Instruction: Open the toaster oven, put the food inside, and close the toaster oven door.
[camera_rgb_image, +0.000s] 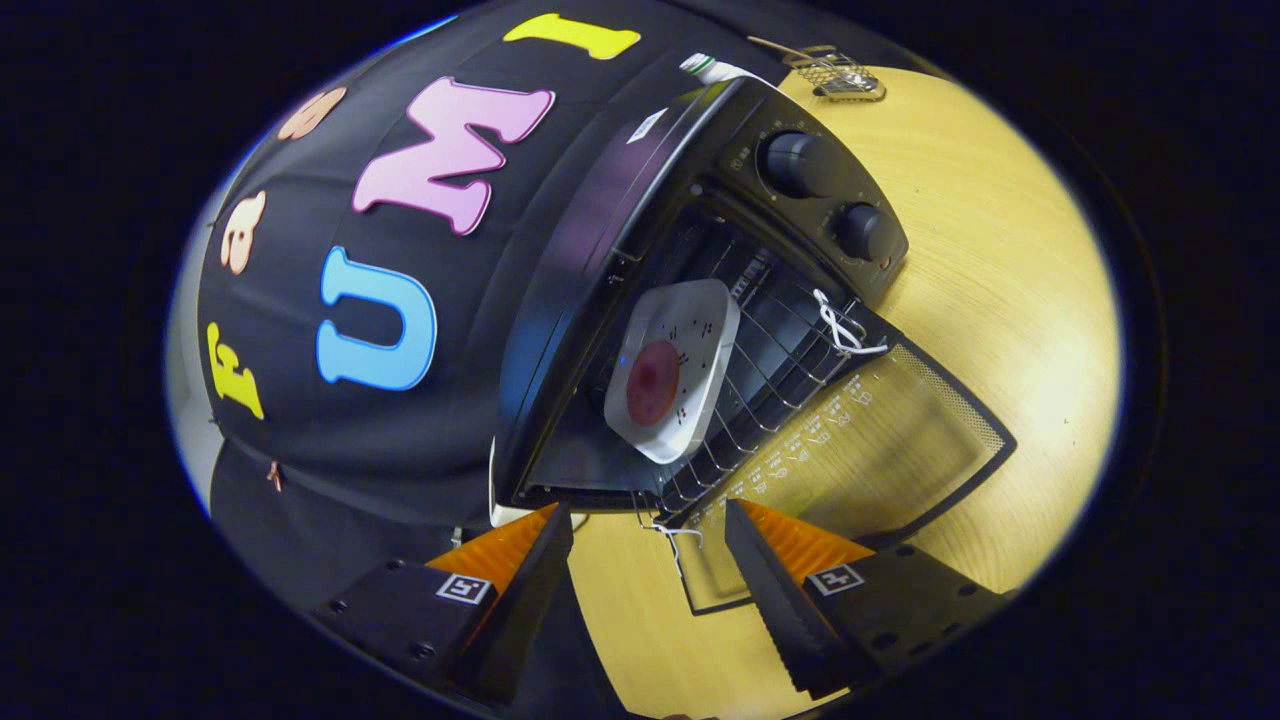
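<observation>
The black toaster oven stands on the wooden table, seen tilted. Its glass door lies folded down flat, just ahead of my fingers. On the wire rack inside rests a white square plate carrying a round dark red piece of food. My gripper is open and empty, a short way back from the door's near edge. Its left finger sits by the oven's lower corner, its right finger over the door's edge. White string ties the rack to the door.
Two black knobs sit on the oven's control panel. A small wire basket lies on the table beyond the oven, next to a white bottle top. Another white string hangs between my fingers.
</observation>
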